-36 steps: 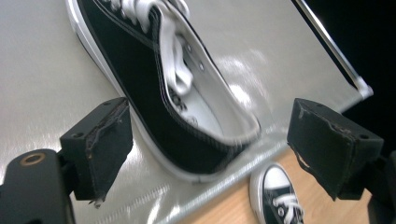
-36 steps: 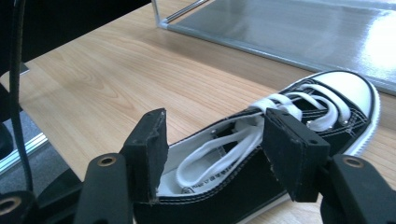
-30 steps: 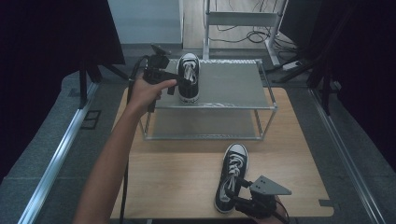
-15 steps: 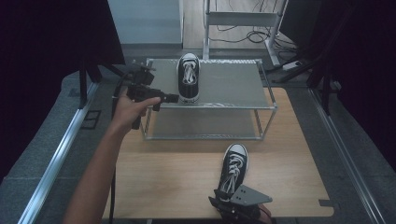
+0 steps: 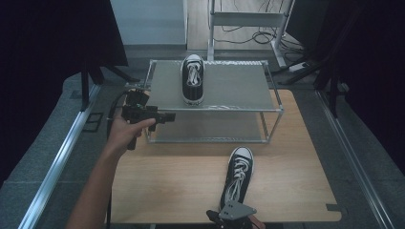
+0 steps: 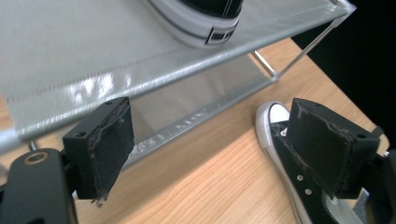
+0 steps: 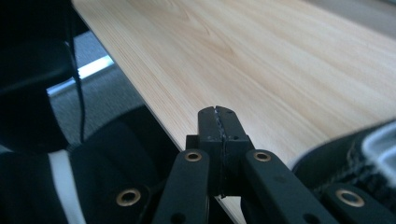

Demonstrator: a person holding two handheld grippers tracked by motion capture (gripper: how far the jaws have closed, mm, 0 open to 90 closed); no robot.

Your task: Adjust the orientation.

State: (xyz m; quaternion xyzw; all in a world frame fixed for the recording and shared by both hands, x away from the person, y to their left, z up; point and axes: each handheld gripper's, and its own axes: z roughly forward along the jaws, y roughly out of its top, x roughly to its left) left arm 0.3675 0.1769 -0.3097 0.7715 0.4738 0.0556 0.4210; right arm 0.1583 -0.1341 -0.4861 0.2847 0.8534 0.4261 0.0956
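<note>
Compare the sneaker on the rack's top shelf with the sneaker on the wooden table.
The shelf sneaker stands raised on the metal rack; the table sneaker lies on the wooden table. The shelf sneaker points straight away from the person; the table sneaker leans slightly right. The shelf sneaker sits far back; the table sneaker sits near the front edge. Both are black high-tops with white laces and toe caps.

A two-tier rack [image 5: 267, 98] stands at the far half of the counter [image 5: 172, 176]. One shoe [image 5: 193, 79] sits on the rack's top shelf, toe pointing away. A second shoe [image 5: 237, 177] lies on the counter in front of the rack, toward the right, heel at the near edge. The left tongs [image 5: 167, 116] hang just left of the rack's front corner; the right tongs [image 7: 218, 122] sit at the near edge beside the second shoe's heel.
</note>
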